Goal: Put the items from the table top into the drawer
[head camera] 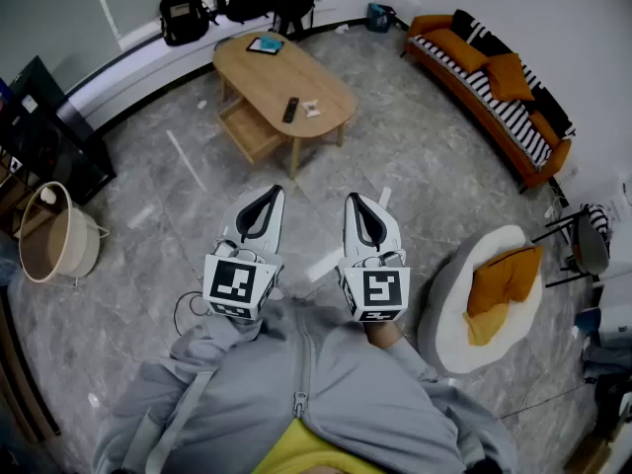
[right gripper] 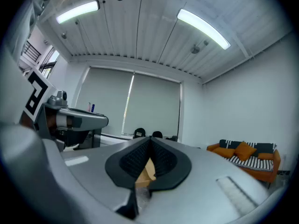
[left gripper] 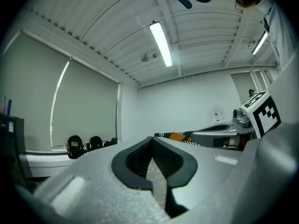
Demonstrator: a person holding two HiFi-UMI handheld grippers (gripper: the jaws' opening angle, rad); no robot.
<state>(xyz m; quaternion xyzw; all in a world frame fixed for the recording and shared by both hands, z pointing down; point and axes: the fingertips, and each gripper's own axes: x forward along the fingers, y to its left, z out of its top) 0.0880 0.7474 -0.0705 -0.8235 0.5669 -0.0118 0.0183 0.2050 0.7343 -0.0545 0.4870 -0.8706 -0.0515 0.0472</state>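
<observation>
While both grippers are held level and side by side, no item is in either. The left gripper (head camera: 269, 194) is clenched, its black ribbed pads meeting at the tips with nothing between them; only grey floor is seen through the slit below. The right gripper (head camera: 354, 200) is likewise clenched and empty.

The oval wooden coffee table (head camera: 326, 92) is noted well ahead of both sets of tips, across bare marble floor. Its drawer (head camera: 252, 131) is pulled out on the side nearer the left gripper and shows a pale wooden bottom.

Three items are recorded on the top:
- a slim black remote (head camera: 290, 110), nearest the grippers
- a small white packet (head camera: 311, 109), just beside the remote
- a flat blue-faced tablet (head camera: 265, 44), at the far end
</observation>
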